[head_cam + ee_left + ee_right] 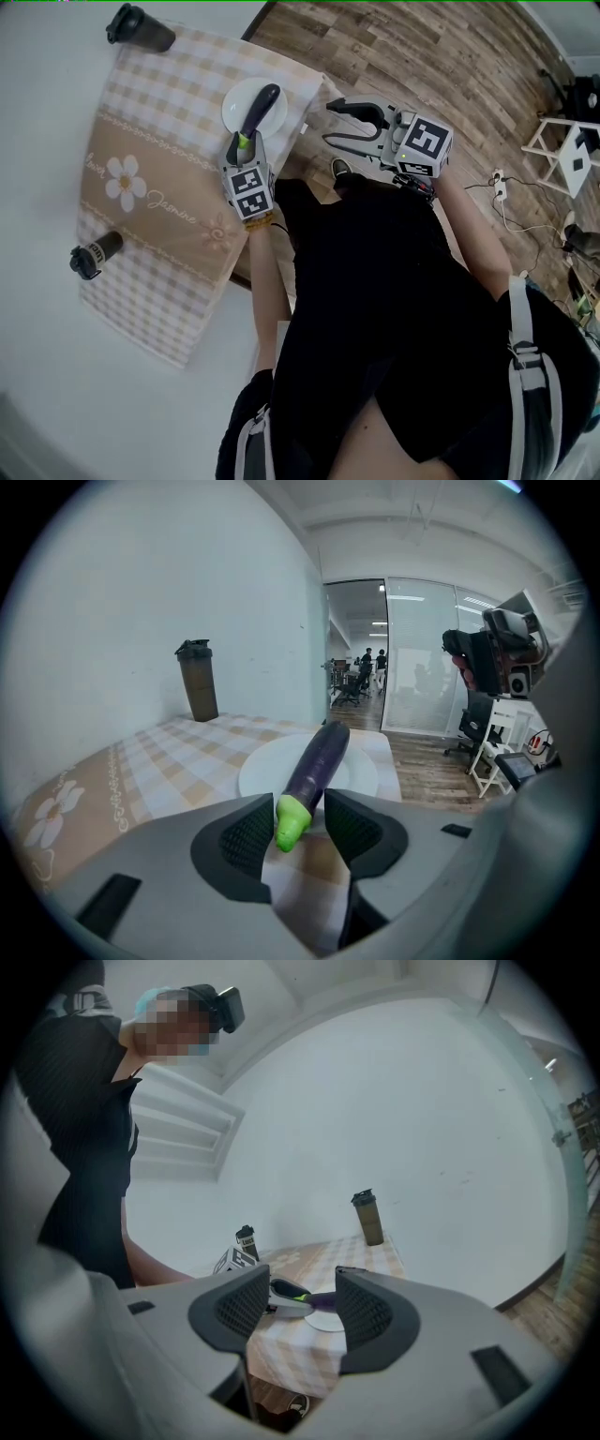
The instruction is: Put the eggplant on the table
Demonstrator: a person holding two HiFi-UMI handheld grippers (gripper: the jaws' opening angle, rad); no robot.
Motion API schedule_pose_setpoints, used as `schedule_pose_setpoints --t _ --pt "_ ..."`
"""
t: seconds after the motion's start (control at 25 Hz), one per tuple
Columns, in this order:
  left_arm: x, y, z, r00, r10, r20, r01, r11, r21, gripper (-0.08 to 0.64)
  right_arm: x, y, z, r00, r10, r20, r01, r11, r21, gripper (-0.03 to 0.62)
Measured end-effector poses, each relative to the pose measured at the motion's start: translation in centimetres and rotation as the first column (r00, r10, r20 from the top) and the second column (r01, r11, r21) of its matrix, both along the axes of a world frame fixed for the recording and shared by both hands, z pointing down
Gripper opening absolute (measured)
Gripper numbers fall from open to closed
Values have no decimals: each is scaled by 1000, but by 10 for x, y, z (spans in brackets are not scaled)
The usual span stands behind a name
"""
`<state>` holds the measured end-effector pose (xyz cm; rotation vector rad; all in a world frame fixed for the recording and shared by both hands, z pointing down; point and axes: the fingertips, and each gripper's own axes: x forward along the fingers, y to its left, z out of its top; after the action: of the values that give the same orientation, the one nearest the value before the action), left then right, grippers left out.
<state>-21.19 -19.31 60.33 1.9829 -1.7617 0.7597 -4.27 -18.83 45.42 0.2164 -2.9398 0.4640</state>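
The left tongs [300,817] stand released, with their jaws apart on either side of the eggplant's green stem end. The stem sits close against the left pad, and a clear gap shows between it and the right pad, so nothing is clamped. The eggplant [317,761] lies on a white plate [361,775]. Its purple body runs across the plate, away from the tongs, and its green tip reaches past the near rim into the space between the jaws. Whether that tip rests on the cloth below, I cannot tell.

The plate sits near one end of a checked beige tablecloth [187,752] with a flower band printed along it. The cloth is spread over a white counter [47,122]. A tall dark bottle [197,680] stands upright at the far end of the cloth, well apart from the plate. A smaller dark bottle [94,255] stands at the cloth's other side.

The right tongs [292,1312] are released too, with jaws wide and nothing between them. They are held off the counter's edge, above the wooden floor [422,56], and point back toward the plate. The person holding both tools wears black. White furniture [562,150] and loose cables lie farther off on the floor.
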Motion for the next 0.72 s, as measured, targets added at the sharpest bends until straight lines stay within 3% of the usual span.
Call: schedule_pose_setpoints --t 0.36,0.72 --pt "-4 4 -10 1000 -11 12 11 1000 23 186 6 -3 1 1000 18 3 -18 1000 2 224" --pt "1 2 -56 1000 -11 21 8 992 124 186 10 -7 -3 1000 27 12 -27 1000 12 224"
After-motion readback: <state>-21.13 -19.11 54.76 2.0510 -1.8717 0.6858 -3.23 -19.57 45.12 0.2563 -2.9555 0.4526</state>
